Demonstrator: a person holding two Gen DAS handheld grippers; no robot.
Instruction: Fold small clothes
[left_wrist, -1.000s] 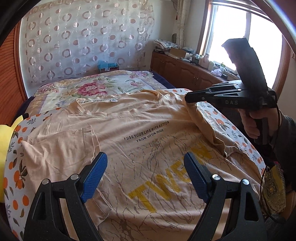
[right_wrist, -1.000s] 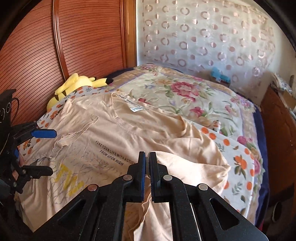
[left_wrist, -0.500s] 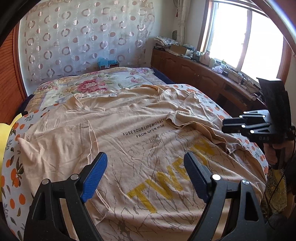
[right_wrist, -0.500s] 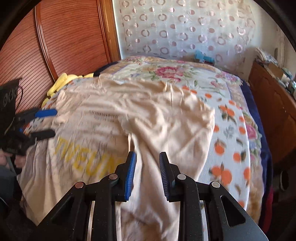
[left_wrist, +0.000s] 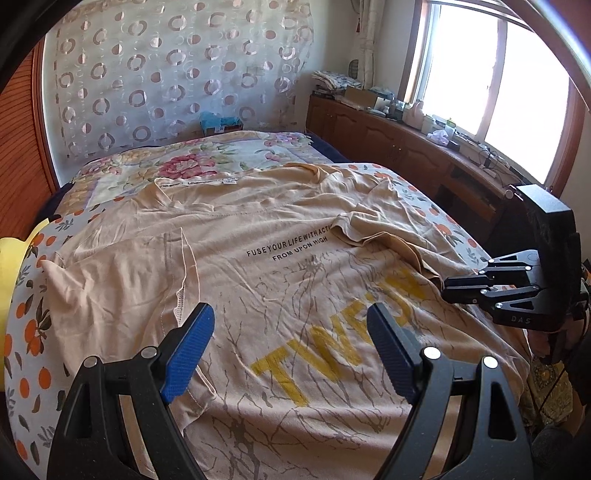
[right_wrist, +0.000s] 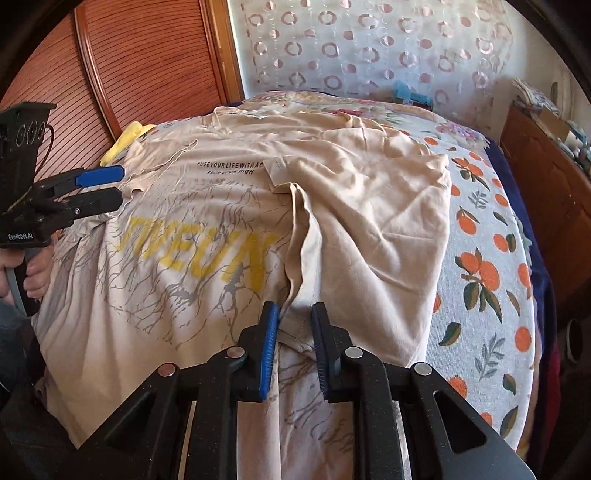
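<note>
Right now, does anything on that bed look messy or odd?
Yes. The tan T-shirt's right side is flopped loosely over its print, rumpled and uneven, hiding the end of the slogan.

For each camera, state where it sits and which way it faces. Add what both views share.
Left wrist: sits behind the open left tongs, looking up the bed over the beige T-shirt toward window; the right tongs show at right.
Right wrist: sits behind the right tongs, closing around a shirt fold, facing the wooden wardrobe; a hand shows at left.
Shared: T-shirt, bed, dotted curtain.
</note>
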